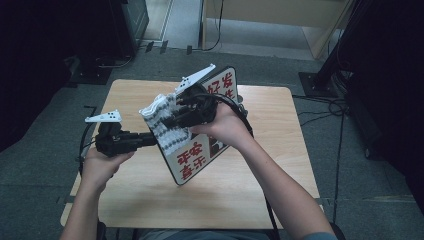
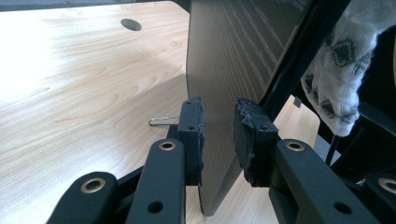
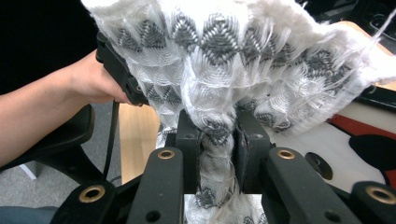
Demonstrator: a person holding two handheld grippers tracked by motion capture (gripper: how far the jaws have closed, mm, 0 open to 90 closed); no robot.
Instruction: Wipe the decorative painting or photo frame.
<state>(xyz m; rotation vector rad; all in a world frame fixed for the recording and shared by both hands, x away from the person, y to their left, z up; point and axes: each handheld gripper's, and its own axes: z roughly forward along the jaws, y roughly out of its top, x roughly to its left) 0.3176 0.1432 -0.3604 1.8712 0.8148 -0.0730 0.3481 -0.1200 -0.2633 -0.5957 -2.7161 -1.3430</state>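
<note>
Right hand-held gripper (image 3: 217,140) clamped on white grey-patterned woven cloth (image 3: 224,56), cloth pressed to tilted red-lettered white sign board (image 1: 192,157), left hand-held gripper (image 2: 218,135) at nine o'clock, jaws straddling board's edge, left pad touching, right pad apart.

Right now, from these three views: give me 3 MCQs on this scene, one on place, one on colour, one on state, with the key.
1. Where does the board stand?
A. flat on the floor
B. tilted up on the wooden table
C. leaning on a chair

2. What colour are the large characters on the board's face?
A. red
B. blue
C. green

3. What does the right gripper do?
A. hangs open over the table
B. clamps the board's edge
C. pinches the white and grey cloth

Key: 1 B, the high view shows its lower corner on the tabletop. 2 A, red print on white. 3 C, the right gripper view shows cloth squeezed between its pads.
</note>
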